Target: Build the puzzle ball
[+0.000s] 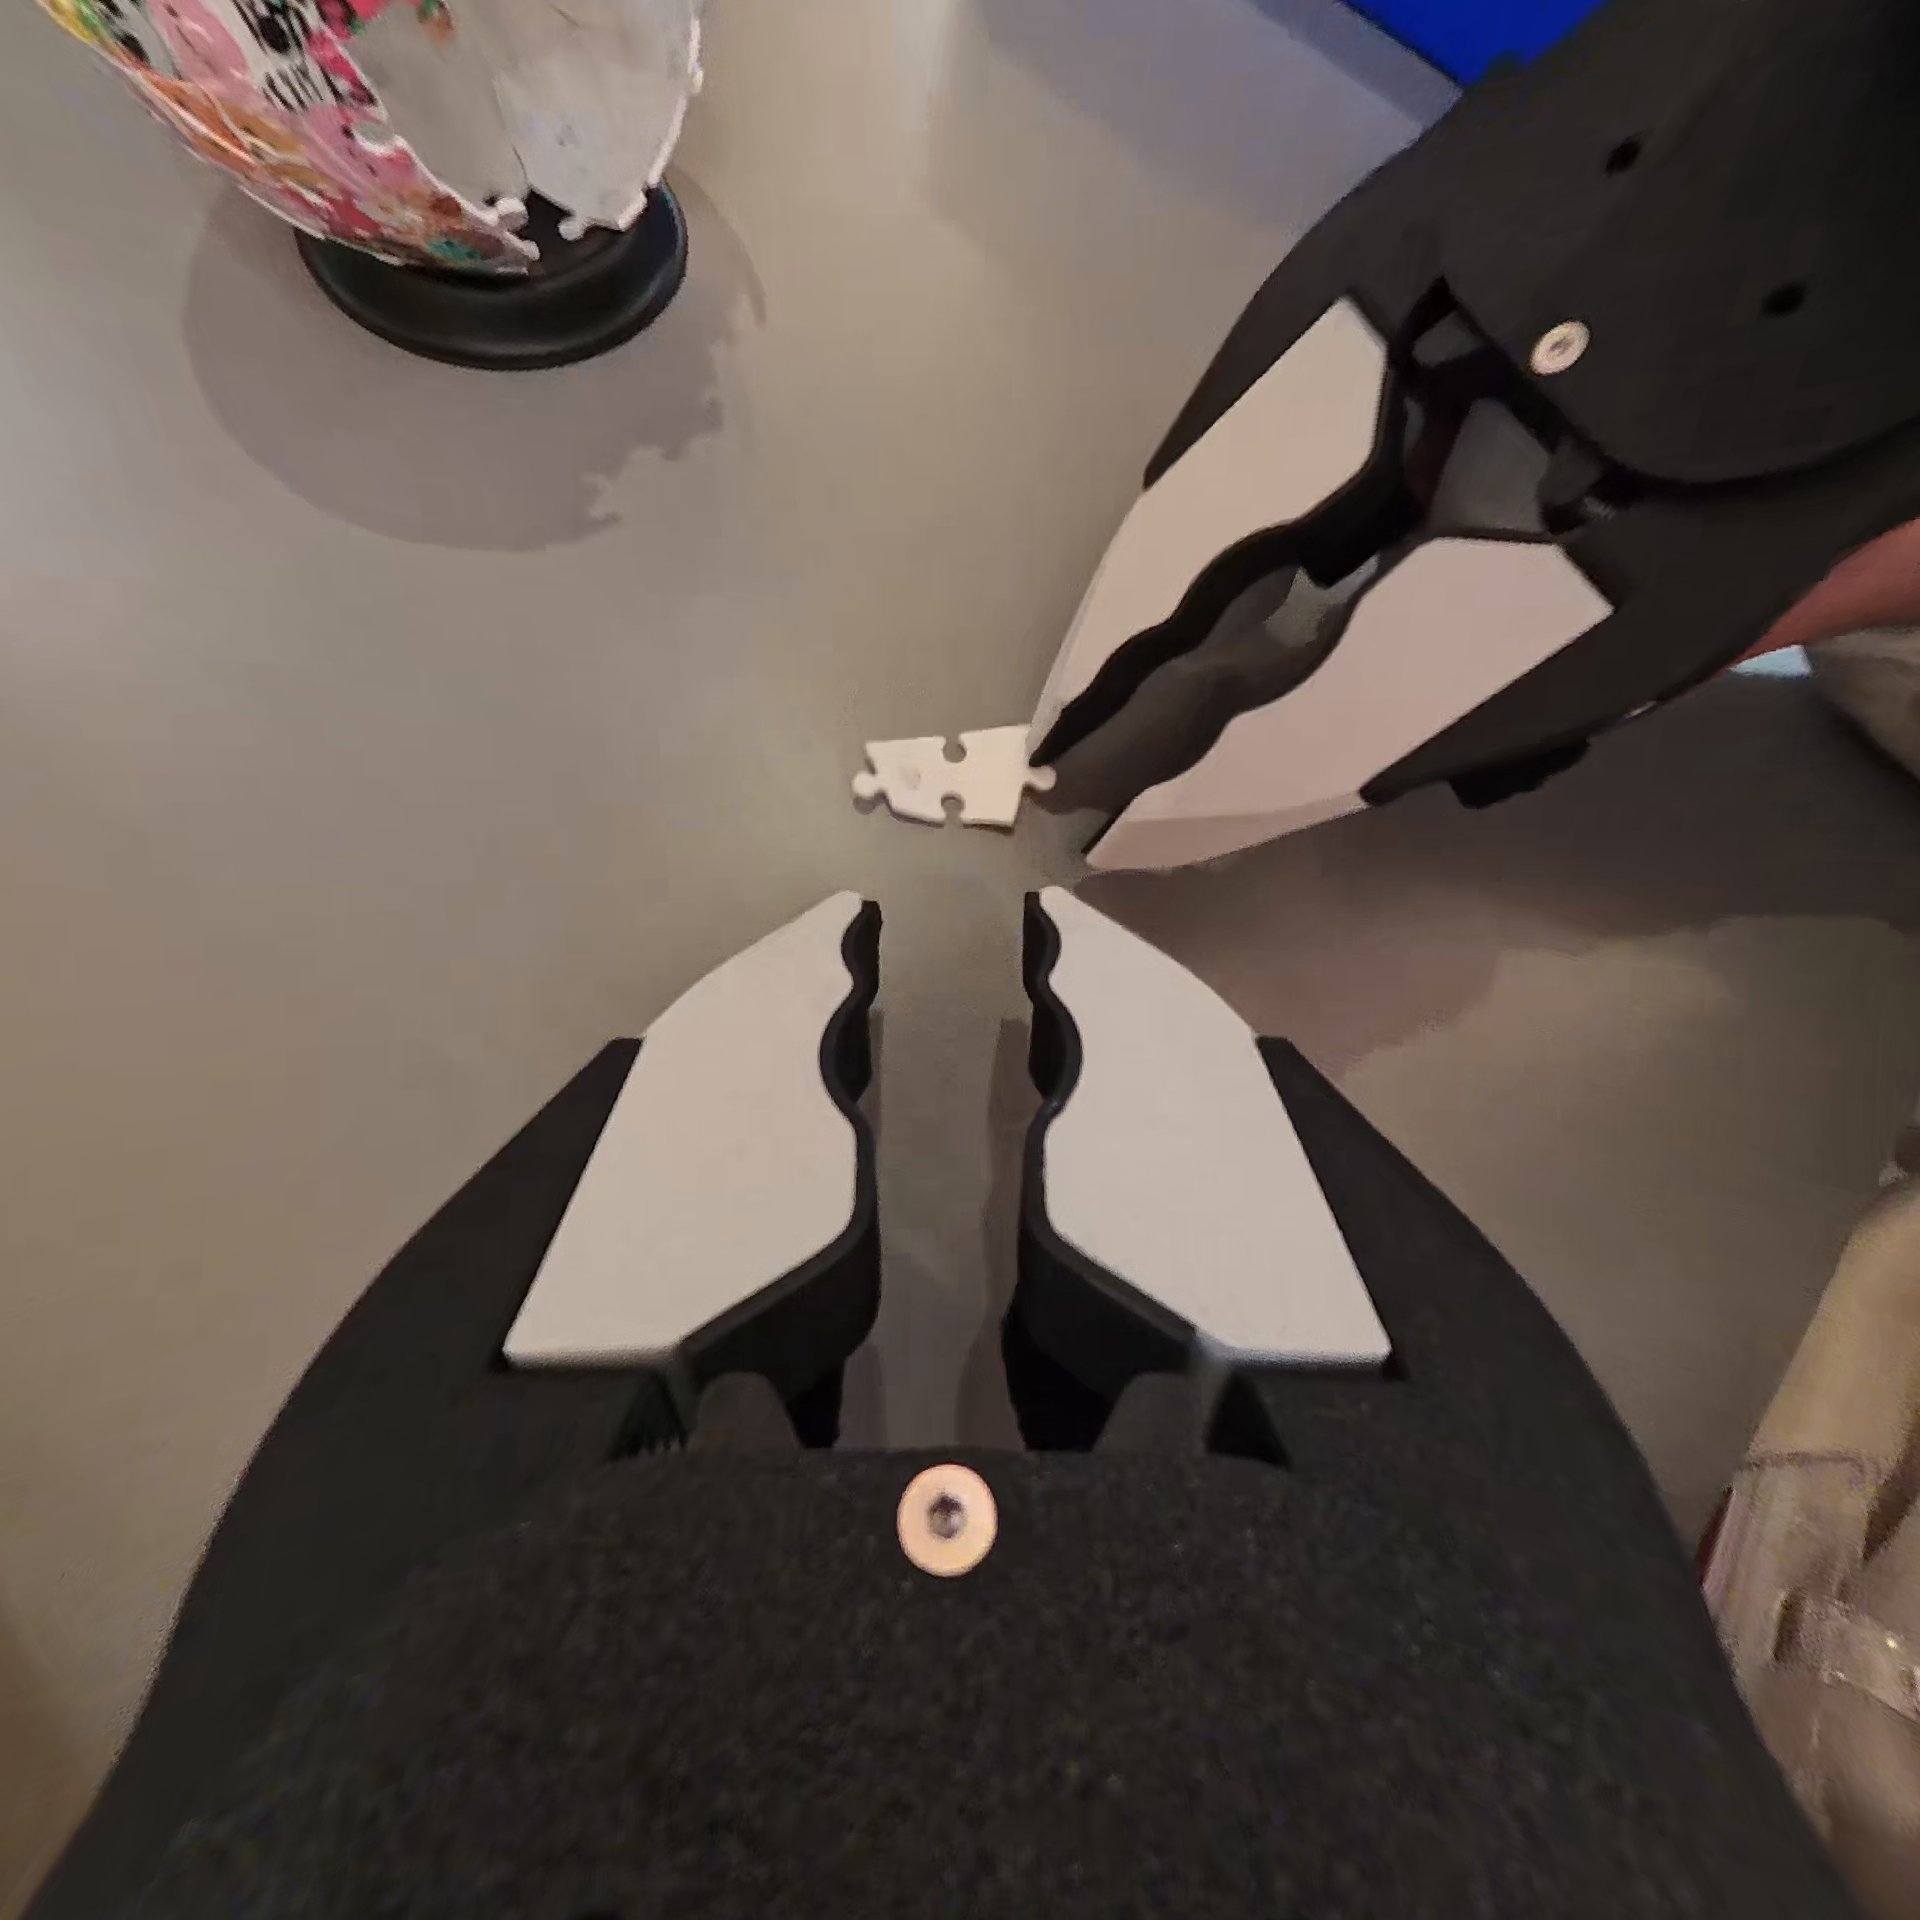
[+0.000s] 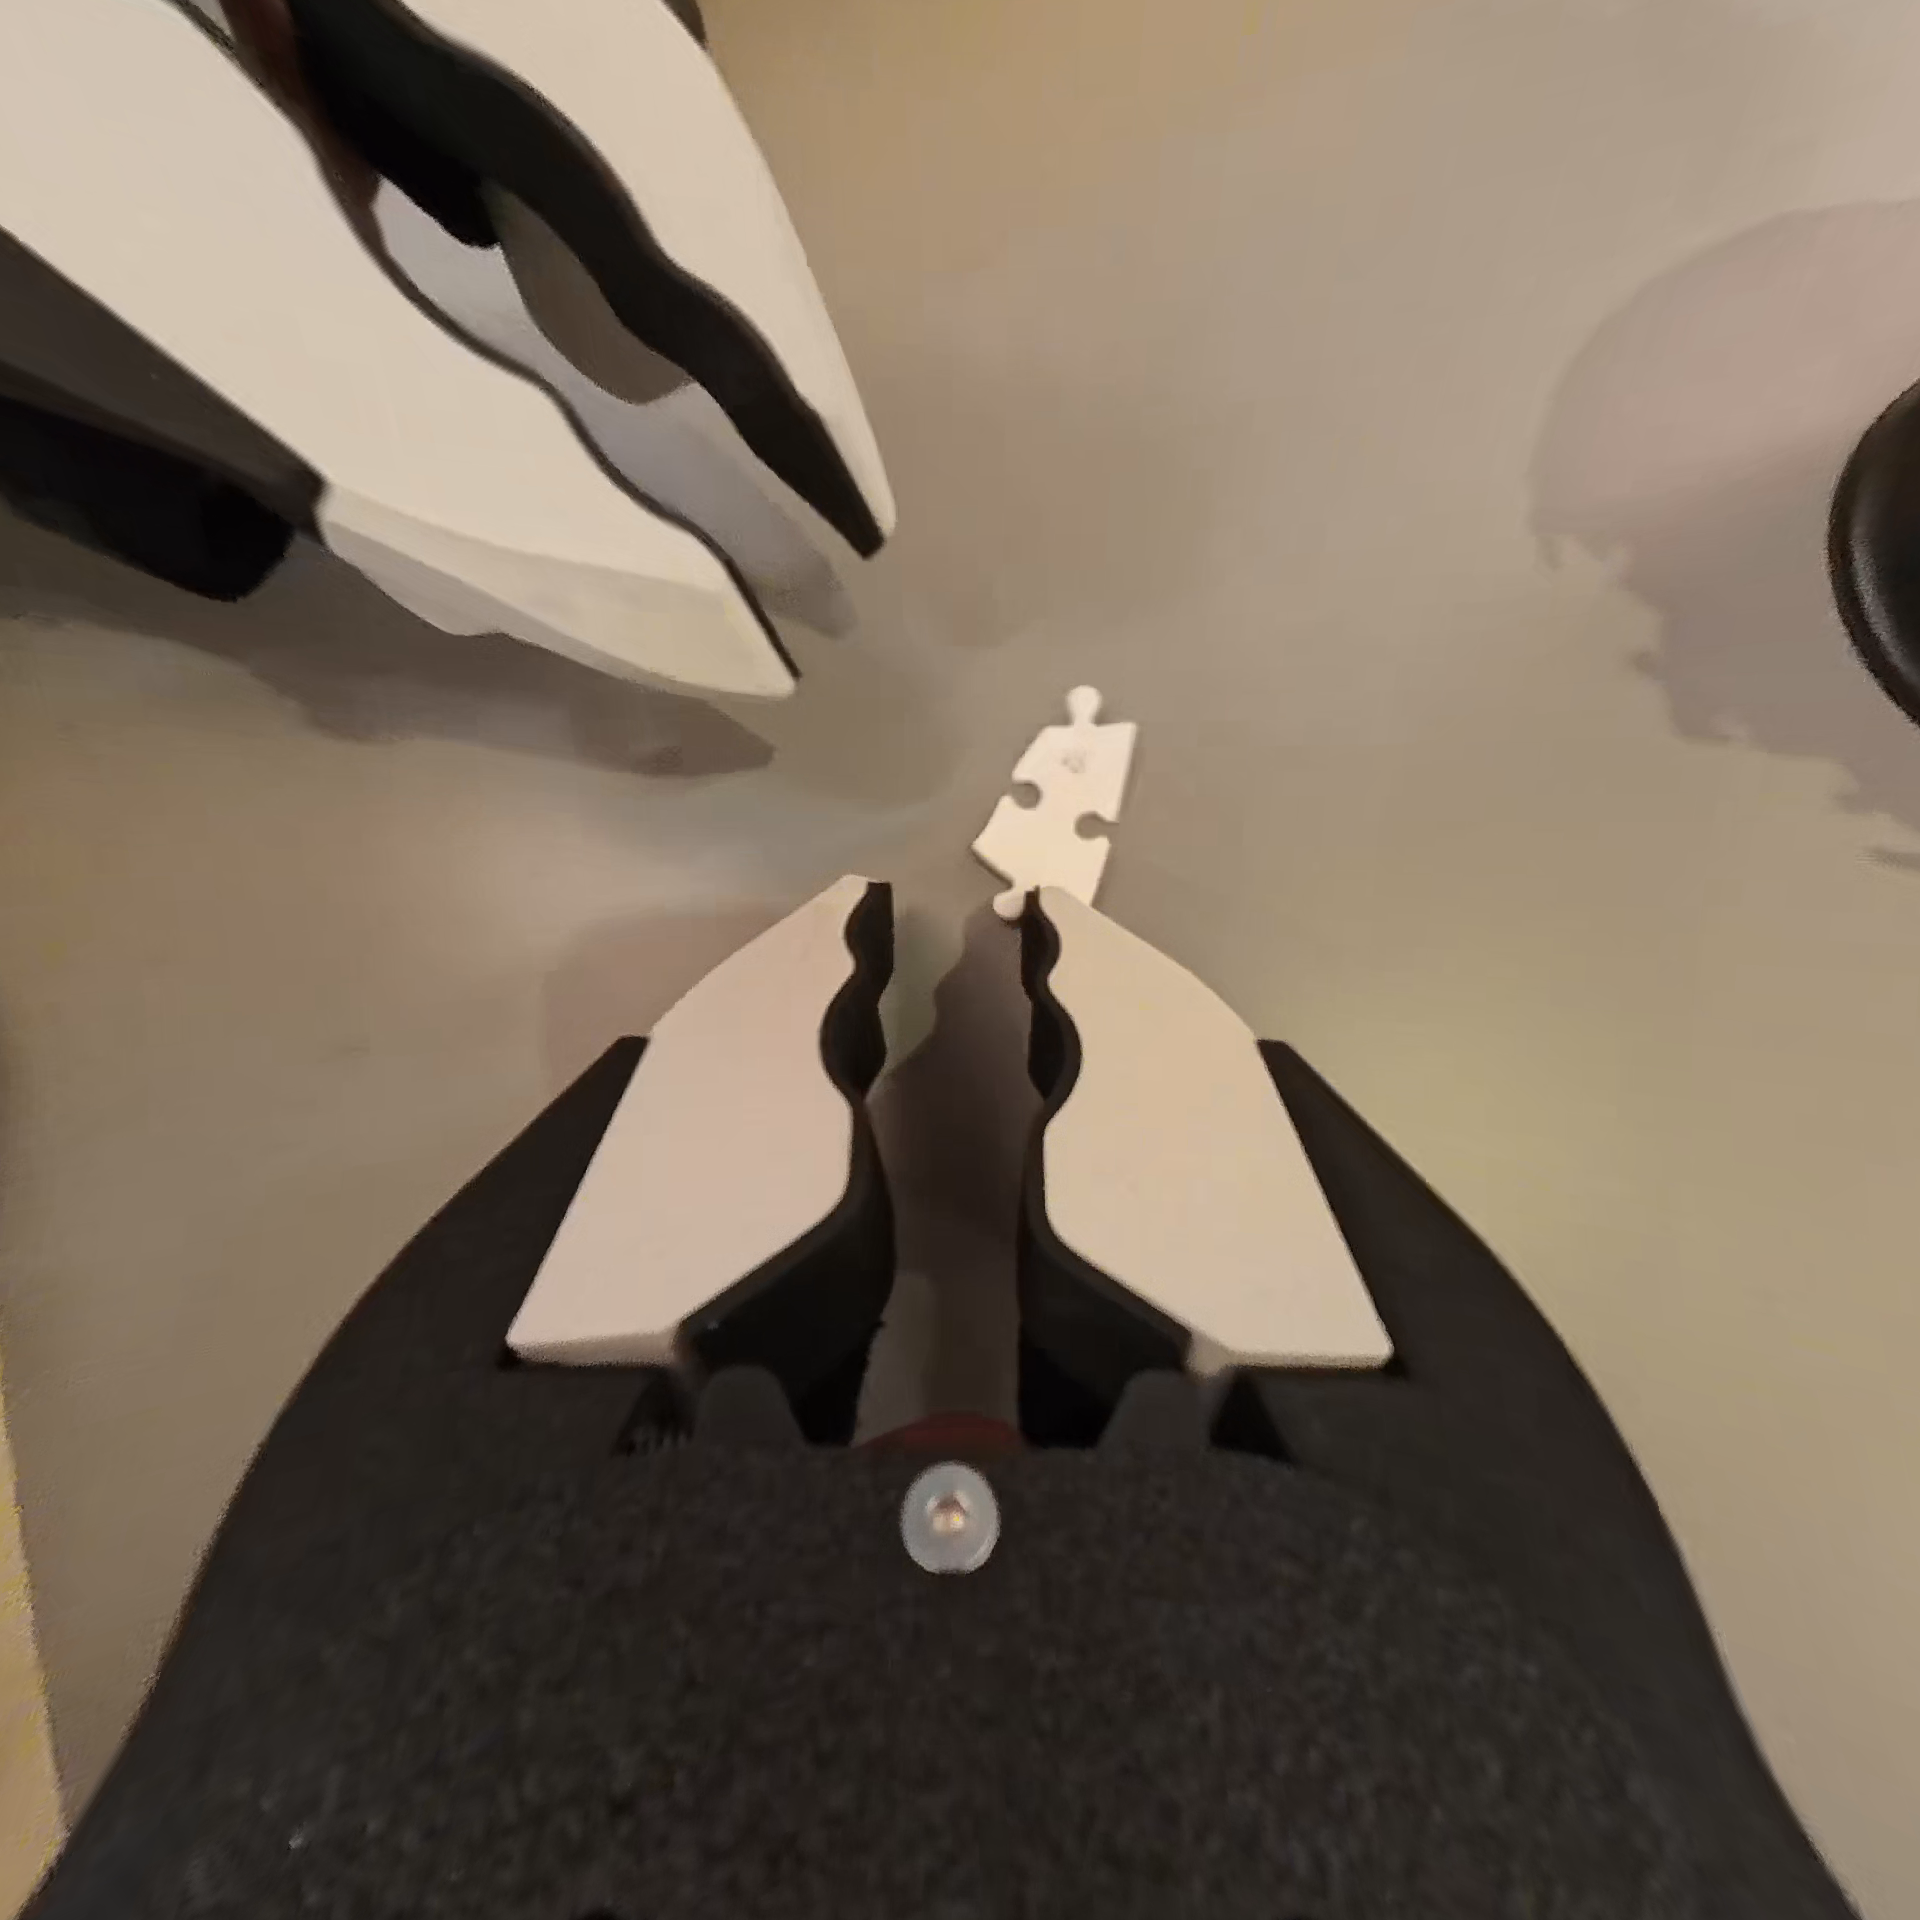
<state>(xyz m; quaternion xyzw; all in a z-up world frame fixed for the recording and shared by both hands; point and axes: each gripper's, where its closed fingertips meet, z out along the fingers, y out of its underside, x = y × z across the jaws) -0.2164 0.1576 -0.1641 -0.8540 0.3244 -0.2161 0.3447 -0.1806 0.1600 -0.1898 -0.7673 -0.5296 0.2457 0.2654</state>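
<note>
**Fingers parted over a joined pair of blank-side pieces**

The fingers of the right gripper (image 2: 956, 894) were held parted and empty, with the tip of one finger (image 2: 1039, 904) touching the near knob of a joined pair of white puzzle pieces (image 2: 1060, 805). The left gripper (image 1: 951, 904) was likewise spread, nothing between its fingers, its tips just short of the same pair (image 1: 940, 784). The pieces lay flat on the grey desk (image 1: 416, 831), printed side down. The partly built puzzle ball (image 1: 395, 125), colourful outside and white inside, was seen on a black ring stand (image 1: 499, 301) well apart, toward the far left of the left wrist view.

The step in hand was judged to be the pickup of the pair. A thin, flat target was presented, so one edge would probably need to be tipped up or pinned by one gripper before it could be pinched by the other. The joint between the two pieces could be sprung if the pair were pushed sideways.
</note>
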